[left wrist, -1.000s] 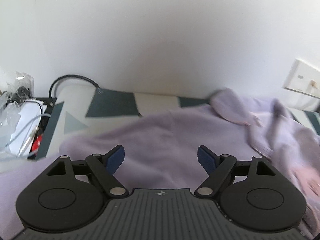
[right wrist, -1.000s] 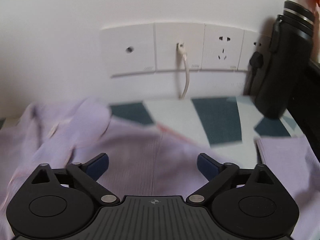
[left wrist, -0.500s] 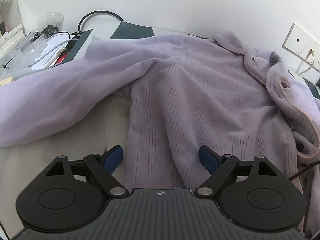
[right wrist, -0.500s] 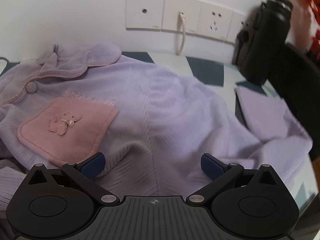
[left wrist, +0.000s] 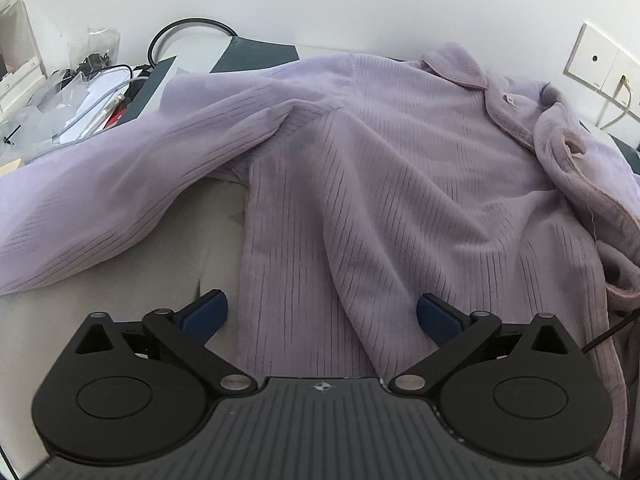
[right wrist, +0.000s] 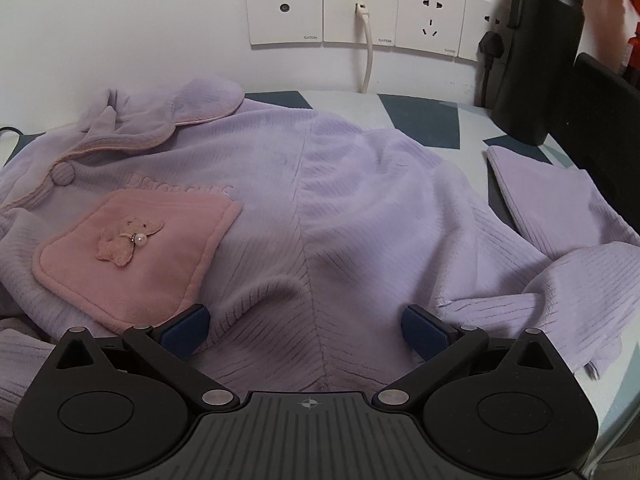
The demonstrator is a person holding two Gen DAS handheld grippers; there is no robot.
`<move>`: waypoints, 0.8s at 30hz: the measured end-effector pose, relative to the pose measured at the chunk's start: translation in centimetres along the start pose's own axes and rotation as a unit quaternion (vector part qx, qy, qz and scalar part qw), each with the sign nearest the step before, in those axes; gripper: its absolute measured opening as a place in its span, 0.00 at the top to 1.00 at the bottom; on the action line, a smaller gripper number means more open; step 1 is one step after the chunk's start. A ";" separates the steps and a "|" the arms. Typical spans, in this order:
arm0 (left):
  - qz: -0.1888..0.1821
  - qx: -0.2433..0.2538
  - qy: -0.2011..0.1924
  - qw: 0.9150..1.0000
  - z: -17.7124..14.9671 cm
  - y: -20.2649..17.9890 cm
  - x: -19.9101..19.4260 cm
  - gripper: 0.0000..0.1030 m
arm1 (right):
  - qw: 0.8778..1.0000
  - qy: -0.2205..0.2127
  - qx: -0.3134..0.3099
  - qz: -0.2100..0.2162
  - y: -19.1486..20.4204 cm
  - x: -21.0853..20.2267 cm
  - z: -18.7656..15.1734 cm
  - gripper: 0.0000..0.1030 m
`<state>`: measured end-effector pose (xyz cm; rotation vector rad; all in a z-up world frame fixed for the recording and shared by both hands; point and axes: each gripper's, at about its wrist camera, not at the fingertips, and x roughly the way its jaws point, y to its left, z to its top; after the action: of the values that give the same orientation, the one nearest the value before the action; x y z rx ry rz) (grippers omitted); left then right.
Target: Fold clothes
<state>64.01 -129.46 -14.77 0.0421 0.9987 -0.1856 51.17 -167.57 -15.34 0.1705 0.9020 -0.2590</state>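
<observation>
lilac pyjama top [right wrist: 360, 208] lies spread on patterned tabletop [right wrist: 420, 116], collar toward wall sockets [right wrist: 360, 12]. pink pocket [right wrist: 136, 248] on its front. left hand-held gripper [left wrist: 320, 312] jaws opening over fabric, nothing pinched; right hand-held gripper [right wrist: 306, 326] wide open, empty.

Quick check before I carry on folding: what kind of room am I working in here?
Probably a home room or small office: a patterned tabletop against a white wall, wall sockets, a black flask, and cables in bags beside the lilac pyjama top.
</observation>
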 end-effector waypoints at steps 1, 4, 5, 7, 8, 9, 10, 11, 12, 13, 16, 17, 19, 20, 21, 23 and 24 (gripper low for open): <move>0.000 0.000 0.000 1.000 0.0 0.0 0.0 0.00 | 1.000 -0.001 0.000 -0.001 0.0 0.0 0.0 0.01; 0.001 0.001 -0.004 1.000 -0.2 0.0 -0.1 0.00 | 1.000 -0.006 0.000 0.000 -0.1 0.0 -0.1 0.01; 0.002 0.002 -0.006 1.000 -0.2 -0.1 -0.1 0.00 | 1.000 -0.007 0.000 0.000 -0.1 0.0 -0.2 0.01; 0.004 0.001 -0.010 1.000 -0.3 -0.1 -0.1 0.00 | 1.000 -0.008 0.000 0.000 -0.1 0.0 -0.2 0.01; 0.004 0.001 -0.011 1.000 -0.4 -0.1 -0.1 0.00 | 1.000 -0.007 0.001 -0.001 0.0 0.0 -0.2 0.01; 0.004 0.000 -0.012 1.000 -0.4 -0.1 -0.1 0.00 | 1.000 -0.006 0.003 -0.002 0.0 0.0 -0.3 0.01; 0.004 0.000 -0.012 1.000 -0.4 -0.2 -0.2 0.00 | 1.000 -0.004 0.004 -0.003 0.1 0.0 -0.2 0.01; 0.004 0.000 -0.012 1.000 -0.4 -0.2 -0.2 0.00 | 1.000 -0.002 0.006 -0.004 0.1 0.0 -0.2 0.01; 0.004 -0.001 -0.012 1.000 -0.4 -0.2 -0.2 0.00 | 1.000 0.000 0.006 -0.003 0.1 0.0 -0.1 0.01; 0.004 -0.002 -0.013 1.000 -0.4 -0.2 -0.2 0.00 | 1.000 0.001 0.006 -0.003 0.1 0.0 0.0 0.01; 0.005 -0.003 -0.015 1.000 -0.4 -0.2 -0.2 0.00 | 1.000 0.004 0.008 -0.003 0.1 0.0 0.1 0.01; 0.005 -0.003 -0.016 1.000 -0.4 -0.2 -0.2 0.00 | 1.000 0.004 0.009 -0.003 0.1 0.0 0.1 0.01; 0.005 -0.003 -0.016 1.000 -0.4 -0.1 -0.2 0.00 | 1.000 0.003 0.011 -0.003 0.0 0.0 0.1 0.01; 0.004 -0.002 -0.016 1.000 -0.4 -0.1 -0.2 0.00 | 1.000 0.003 0.011 -0.003 0.0 0.0 0.1 0.01; 0.004 -0.002 -0.016 1.000 -0.4 -0.1 -0.2 0.00 | 1.000 0.003 0.011 -0.003 0.0 0.0 0.1 0.01; 0.004 -0.002 -0.016 1.000 -0.4 -0.1 -0.2 0.00 | 1.000 0.004 0.013 -0.004 0.0 0.0 0.1 0.01; 0.004 -0.001 -0.016 1.000 -0.4 -0.1 -0.2 0.00 | 1.000 0.005 0.013 -0.005 0.0 0.0 0.1 0.01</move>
<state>63.52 -129.50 -14.80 0.0408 0.9660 -0.1764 51.31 -167.58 -15.29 0.1922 0.9092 -0.2790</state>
